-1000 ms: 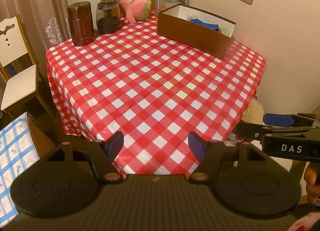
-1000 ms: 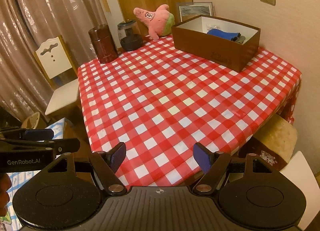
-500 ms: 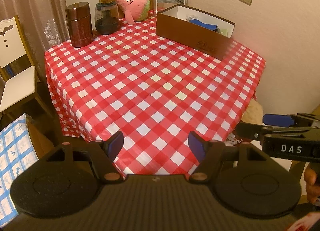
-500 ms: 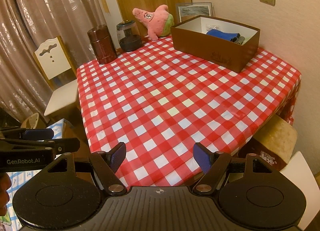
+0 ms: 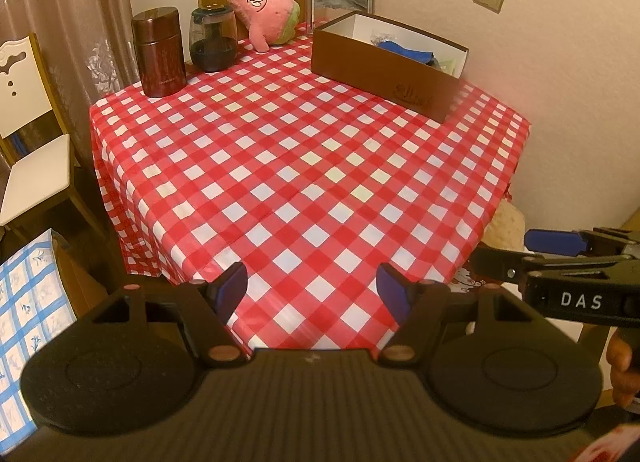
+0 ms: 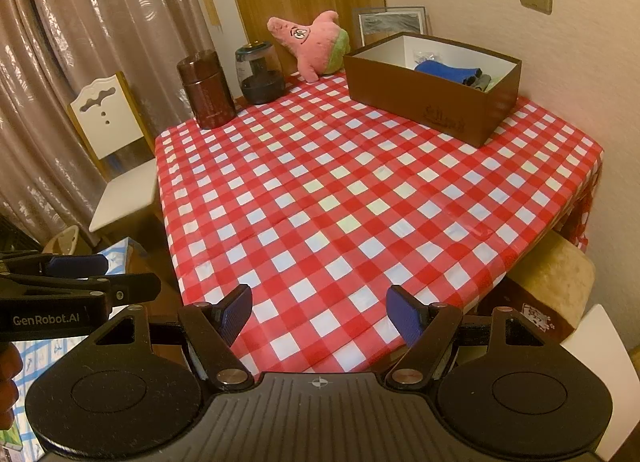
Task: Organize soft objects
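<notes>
A pink star-shaped plush toy (image 5: 268,8) leans at the far corner of the red-checked table (image 5: 304,166); it also shows in the right wrist view (image 6: 314,44). A brown open box (image 5: 384,60) at the far right holds blue cloth (image 6: 446,72) and other items. My left gripper (image 5: 312,290) is open and empty over the near table edge. My right gripper (image 6: 320,308) is open and empty there too, beside the left one.
A brown canister (image 5: 160,52) and a dark glass jar (image 5: 212,40) stand at the far left of the table. A white chair (image 5: 28,130) is to the left. A beige plush stool (image 6: 556,282) sits low at the right. A framed picture (image 6: 390,22) leans on the wall.
Both views have shifted very slightly; the table scene and both open grippers are otherwise unchanged.
</notes>
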A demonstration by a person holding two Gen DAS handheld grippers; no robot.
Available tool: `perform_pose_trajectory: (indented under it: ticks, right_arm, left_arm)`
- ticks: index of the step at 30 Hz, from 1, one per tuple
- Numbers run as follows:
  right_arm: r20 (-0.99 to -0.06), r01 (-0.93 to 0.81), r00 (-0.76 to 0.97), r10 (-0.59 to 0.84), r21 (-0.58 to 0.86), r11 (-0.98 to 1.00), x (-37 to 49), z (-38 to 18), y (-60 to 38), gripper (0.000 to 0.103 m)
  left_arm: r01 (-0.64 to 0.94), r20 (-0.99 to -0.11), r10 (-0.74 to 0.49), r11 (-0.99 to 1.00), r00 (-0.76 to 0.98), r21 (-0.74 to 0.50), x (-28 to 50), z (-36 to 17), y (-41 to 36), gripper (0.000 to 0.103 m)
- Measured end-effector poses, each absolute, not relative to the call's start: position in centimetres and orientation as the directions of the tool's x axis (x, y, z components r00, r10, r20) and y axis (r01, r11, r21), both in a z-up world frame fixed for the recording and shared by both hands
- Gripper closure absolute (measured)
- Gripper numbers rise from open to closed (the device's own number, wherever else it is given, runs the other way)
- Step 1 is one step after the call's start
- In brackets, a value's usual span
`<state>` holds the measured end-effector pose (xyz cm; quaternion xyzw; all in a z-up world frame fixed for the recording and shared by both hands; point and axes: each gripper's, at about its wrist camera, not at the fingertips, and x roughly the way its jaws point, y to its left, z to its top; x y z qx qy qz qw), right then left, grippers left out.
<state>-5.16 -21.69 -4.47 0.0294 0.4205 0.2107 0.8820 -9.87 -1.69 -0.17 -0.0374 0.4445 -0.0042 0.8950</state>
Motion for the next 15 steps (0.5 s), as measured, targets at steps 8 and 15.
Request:
perform_pose_trajectory:
  ticks: [8, 15]
  right_arm:
    - [-0.729, -0.349, 0.557, 0.398, 0.229, 0.909, -5.19, -4.47, -21.83, 0.029]
    - [-0.729, -0.349, 0.558, 0.398, 0.229, 0.909, -5.29, -4.46, -21.9, 0.029]
  left_arm:
    - [-0.025, -0.794, -0.041, 0.997, 0.606, -0.07, -9.89, -0.06, -1.8, 0.034]
    - [-0.025, -0.794, -0.041, 0.997, 0.607, -0.071, -9.92, -0.07, -1.9, 0.034]
